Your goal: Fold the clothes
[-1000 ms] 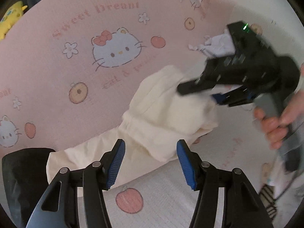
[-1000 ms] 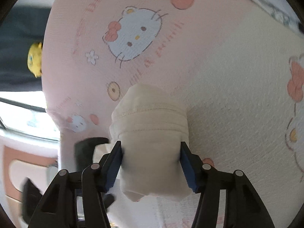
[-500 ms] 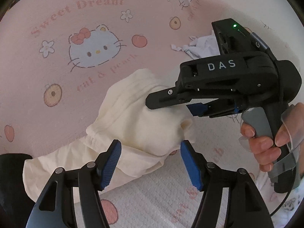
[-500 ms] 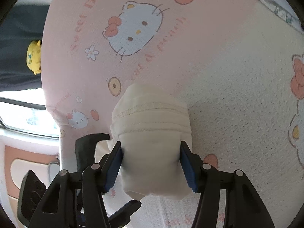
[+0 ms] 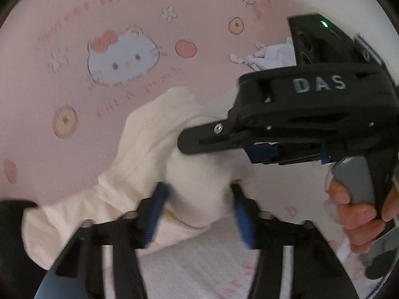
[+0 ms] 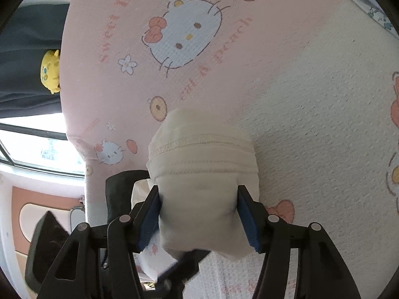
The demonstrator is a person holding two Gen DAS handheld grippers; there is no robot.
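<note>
A cream garment [image 5: 149, 144] lies partly rolled on a pink cartoon-cat bedsheet [image 5: 99, 99], its loose end trailing toward the lower left. My left gripper [image 5: 199, 206] is blurred and its jaws are closing. The thick lump of the garment fills the gap and both blue pads touch it. My right gripper [image 6: 199, 214] is shut on the folded bundle [image 6: 199, 169], whose stitched hem faces away from the camera. In the left wrist view the right gripper [image 5: 197, 149] reaches in from the right over the same bundle, held by a hand [image 5: 354, 214].
A small white printed garment [image 5: 271, 54] lies crumpled farther back on the sheet, also at the top right corner [image 6: 369, 7]. A yellow plush toy [image 6: 51, 71] sits on dark fabric past the bed's left edge. A window [image 6: 37, 149] is beyond that edge.
My left gripper has moved forward and down onto the cream bundle, and its jaws, wide apart before, have narrowed around it. The right gripper has kept its grip and barely moved.
</note>
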